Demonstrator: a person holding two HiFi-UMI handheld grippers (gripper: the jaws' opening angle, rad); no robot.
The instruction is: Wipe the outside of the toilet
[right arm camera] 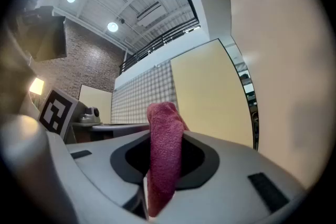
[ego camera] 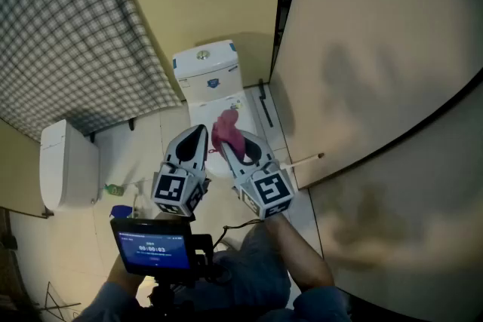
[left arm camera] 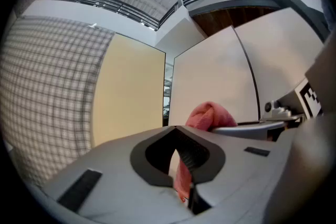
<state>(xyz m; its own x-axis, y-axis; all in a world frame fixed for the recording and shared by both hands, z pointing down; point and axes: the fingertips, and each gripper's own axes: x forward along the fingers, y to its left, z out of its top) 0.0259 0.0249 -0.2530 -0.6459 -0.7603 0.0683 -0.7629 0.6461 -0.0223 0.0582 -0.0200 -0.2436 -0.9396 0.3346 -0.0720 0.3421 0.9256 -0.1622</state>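
Observation:
The white toilet stands against the yellow back wall, its tank [ego camera: 206, 69] above the closed lid [ego camera: 205, 114]. I hold both grippers side by side over the lid. My right gripper [ego camera: 229, 145] is shut on a pink cloth [ego camera: 226, 129], which sticks up out of its jaws [right arm camera: 165, 157]. My left gripper [ego camera: 198, 132] is shut, with nothing of its own held, just left of the cloth. In the left gripper view the cloth [left arm camera: 209, 115] shows beyond the closed jaw tips. Both gripper views tilt up at walls and ceiling, so the toilet is hidden there.
A pale partition wall [ego camera: 377, 79] closes the right side, with a small handle [ego camera: 308, 160] sticking out. A checked tile wall [ego camera: 72, 26] is at left, above a white bin [ego camera: 66, 164], a green bottle [ego camera: 113, 190] and a blue item [ego camera: 121, 211]. A phone screen [ego camera: 153, 249] sits low.

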